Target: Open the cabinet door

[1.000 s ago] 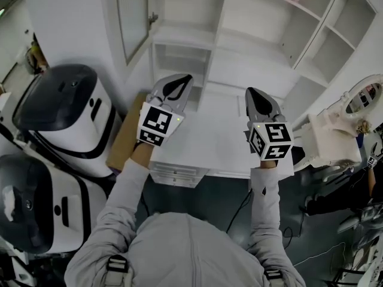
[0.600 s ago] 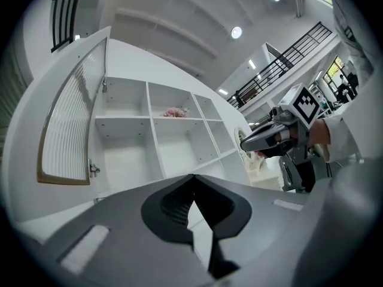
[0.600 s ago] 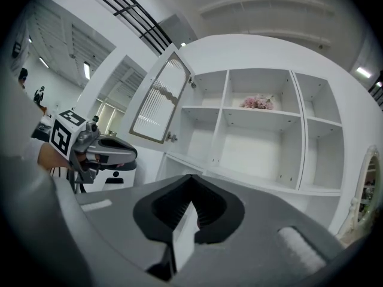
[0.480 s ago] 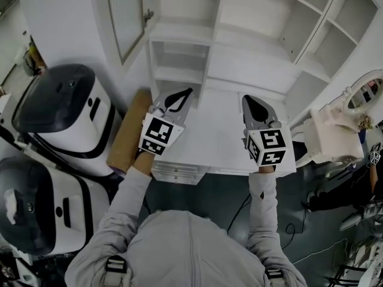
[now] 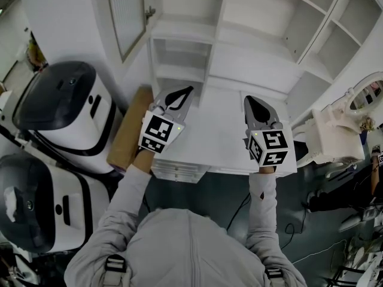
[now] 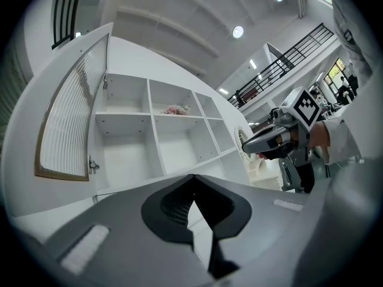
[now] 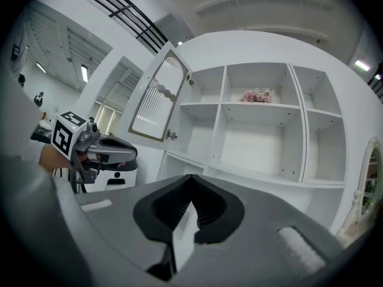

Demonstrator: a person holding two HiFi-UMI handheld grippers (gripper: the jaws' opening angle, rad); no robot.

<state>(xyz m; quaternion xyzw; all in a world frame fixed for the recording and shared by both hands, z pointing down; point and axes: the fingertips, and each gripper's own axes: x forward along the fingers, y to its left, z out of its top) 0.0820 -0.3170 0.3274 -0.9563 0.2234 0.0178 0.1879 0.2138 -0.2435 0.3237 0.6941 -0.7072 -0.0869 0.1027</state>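
Large indoor hall set up as a lab or recording space, not a real home. High ceiling with recessed lights and an upper walkway with black railing. White shelf cabinet with ribbed-glass door and an ornate white mirror look like staged furniture. Bulky white machines with black tops stand beside the cabinet. Loose cables run over the dark floor.

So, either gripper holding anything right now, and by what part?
Nothing held: the left gripper and the right gripper are both shut, with nothing between the jaws.
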